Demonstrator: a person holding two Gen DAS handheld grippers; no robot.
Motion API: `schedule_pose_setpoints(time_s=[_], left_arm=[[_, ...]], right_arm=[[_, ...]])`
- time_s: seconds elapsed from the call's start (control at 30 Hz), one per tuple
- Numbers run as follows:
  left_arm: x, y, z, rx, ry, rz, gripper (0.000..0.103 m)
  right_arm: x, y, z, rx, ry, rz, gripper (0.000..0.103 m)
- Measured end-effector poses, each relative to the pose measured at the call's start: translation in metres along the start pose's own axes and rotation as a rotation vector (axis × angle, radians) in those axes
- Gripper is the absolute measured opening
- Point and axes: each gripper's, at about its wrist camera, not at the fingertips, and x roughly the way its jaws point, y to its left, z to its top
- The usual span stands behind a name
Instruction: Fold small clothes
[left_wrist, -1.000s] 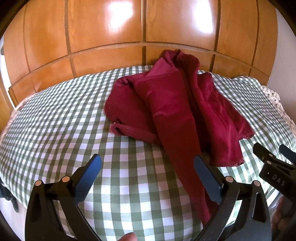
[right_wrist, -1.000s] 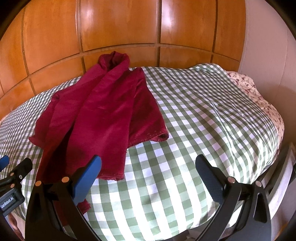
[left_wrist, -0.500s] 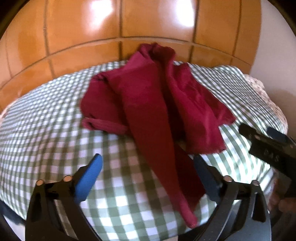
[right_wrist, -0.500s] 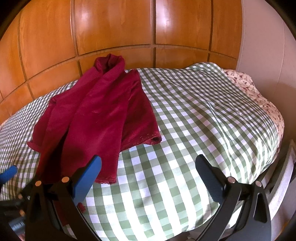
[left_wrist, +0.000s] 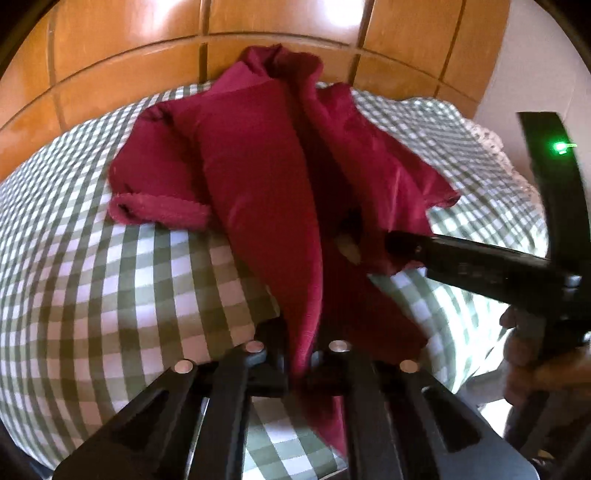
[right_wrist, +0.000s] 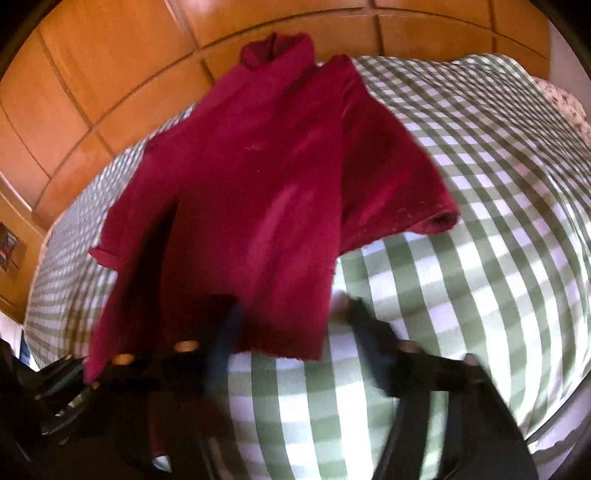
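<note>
Lying rumpled on the green-checked bedcover (left_wrist: 110, 302), the dark red fabric garment (left_wrist: 255, 177) is pinched at its near hem by the left gripper (left_wrist: 301, 360); the right gripper (right_wrist: 291, 325), just closing, is too blurred to judge.

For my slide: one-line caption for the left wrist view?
Left gripper pinches the red garment's near end on the checked bedspread.

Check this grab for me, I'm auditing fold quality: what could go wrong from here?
1. The left gripper is shut on a narrow bunched strip of the garment; pulling may drag the heap, not spread it.
2. The right gripper has just been closing with the hem between its jaws; blur hides any grip, so the hem might slip or the sheet get pinched.
3. The garment's far end is crumpled; creases may get folded in.
</note>
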Motion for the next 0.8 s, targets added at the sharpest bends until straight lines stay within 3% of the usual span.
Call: schedule_pose_setpoints(time_s=[0.03,0.13,0.23,0.33,0.47,0.6,0.7,0.8], left_arm=[[-0.007,0.004,0.003,-0.01,-0.021,-0.024,0.004],[-0.04,0.024,0.023,-0.057,-0.113,-0.067,0.004],[-0.079,0.067,0.05,-0.141,-0.228,-0.044,0.004],[-0.103,0.114,0.074,-0.221,-0.292,0.005,0.004],[-0.122,0.184,0.114,-0.303,-0.339,0.138,0.003],[-0.128,0.253,0.158,-0.393,-0.354,0.286,0.003],[-0.124,0.308,0.194,-0.474,-0.349,0.431,0.003],[-0.117,0.346,0.218,-0.562,-0.322,0.494,0.004]], right_arm=[[-0.004,0.004,0.002,-0.021,-0.003,0.013,0.013],[-0.027,0.011,0.013,-0.106,-0.041,0.031,0.01],[-0.056,0.004,0.037,-0.153,-0.117,0.033,0.009],[-0.082,-0.018,0.075,-0.153,-0.195,-0.005,0.007],[-0.108,-0.059,0.136,-0.107,-0.306,-0.118,0.004],[-0.121,-0.126,0.209,0.046,-0.377,-0.284,0.004],[-0.115,-0.172,0.251,0.166,-0.374,-0.392,0.004],[-0.1,-0.207,0.279,0.244,-0.341,-0.481,0.004]])
